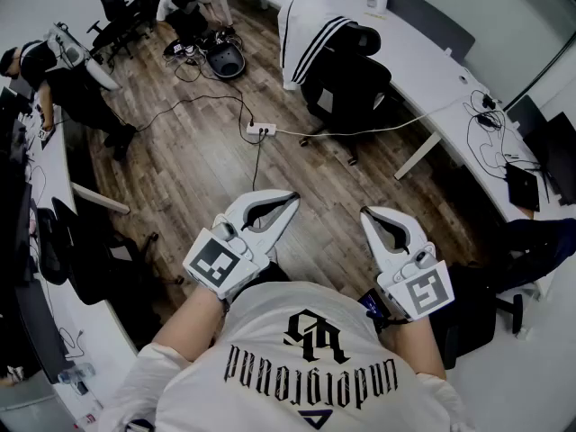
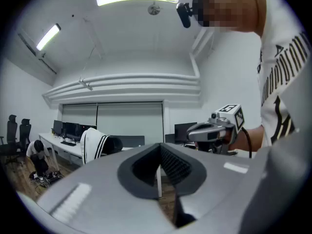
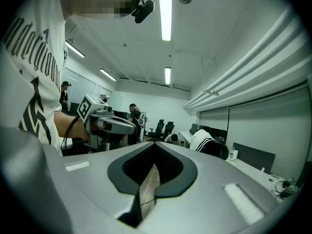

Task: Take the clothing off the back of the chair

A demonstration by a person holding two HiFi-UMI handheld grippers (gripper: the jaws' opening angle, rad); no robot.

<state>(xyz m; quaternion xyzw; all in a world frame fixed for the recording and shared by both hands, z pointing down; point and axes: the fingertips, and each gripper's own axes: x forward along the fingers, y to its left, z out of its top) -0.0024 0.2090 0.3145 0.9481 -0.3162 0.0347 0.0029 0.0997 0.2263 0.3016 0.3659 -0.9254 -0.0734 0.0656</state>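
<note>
A white jacket with black stripes (image 1: 304, 30) hangs over the back of a black office chair (image 1: 353, 84) at the far side of the room, beside the curved desk. Both grippers are held close to my chest, level, and far from the chair. My left gripper (image 1: 292, 199) is shut with nothing in it, and so is my right gripper (image 1: 366, 212). In the left gripper view the jacket (image 2: 91, 143) shows small beyond the shut jaws (image 2: 160, 147), with the right gripper (image 2: 214, 129) alongside. The right gripper view shows the jacket (image 3: 204, 140) past its own shut jaws (image 3: 155, 146).
A long curved white desk (image 1: 432, 61) runs behind the chair. A power strip (image 1: 261, 130) and cables lie on the wood floor between me and the chair. One person crouches at the back (image 1: 184, 3); another stands at the left desk (image 1: 40, 66). A black chair (image 1: 490, 300) stands at my right.
</note>
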